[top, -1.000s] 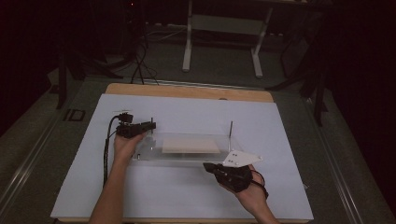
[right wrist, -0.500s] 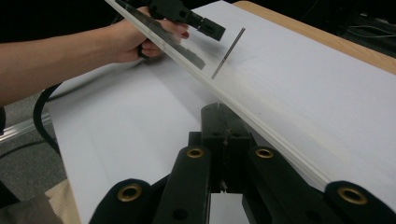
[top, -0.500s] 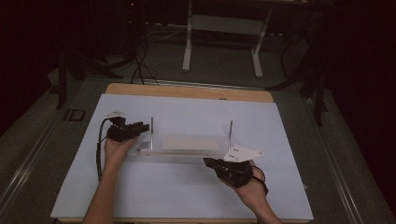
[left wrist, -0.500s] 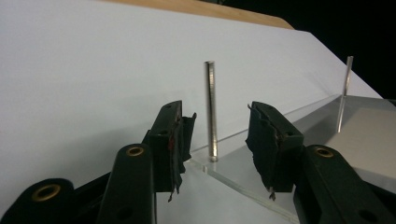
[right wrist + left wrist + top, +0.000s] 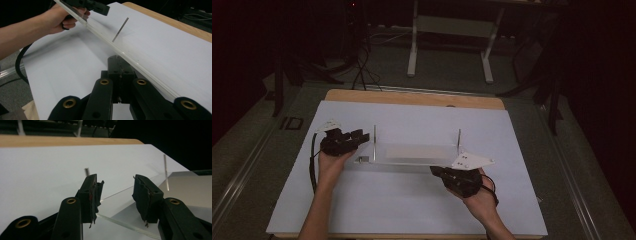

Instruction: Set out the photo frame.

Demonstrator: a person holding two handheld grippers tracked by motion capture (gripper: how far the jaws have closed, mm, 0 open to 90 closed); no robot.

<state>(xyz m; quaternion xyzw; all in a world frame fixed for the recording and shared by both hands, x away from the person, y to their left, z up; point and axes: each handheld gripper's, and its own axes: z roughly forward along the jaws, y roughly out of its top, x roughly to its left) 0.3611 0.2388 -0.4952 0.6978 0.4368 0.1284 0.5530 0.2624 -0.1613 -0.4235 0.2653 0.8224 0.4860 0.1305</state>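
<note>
A clear flat plate (image 5: pixel 412 152) lies on the white sheet (image 5: pixel 412 200), with a thin metal rod standing at its left end (image 5: pixel 374 142) and another at its right end (image 5: pixel 458 141). At the plate's left end, my left gripper (image 5: pixel 363 136) is open; in the left gripper view its jaws (image 5: pixel 117 192) stand apart over the plate's corner (image 5: pixel 125 225). My right gripper (image 5: pixel 436 171) is shut, its closed tips (image 5: pixel 117 61) up against the plate's front edge (image 5: pixel 140 67). The left hand (image 5: pixel 57 17) is visible beyond that edge.
The white sheet covers a wooden table (image 5: pixel 412 97). A black cable (image 5: pixel 313 165) trails from the left gripper. Dark floor, cables and a metal stand (image 5: pixel 452 30) lie beyond the table's far edge.
My left gripper has drawn back a little to the left, away from the left rod. The right gripper has edged slightly forward toward the plate's front edge.
</note>
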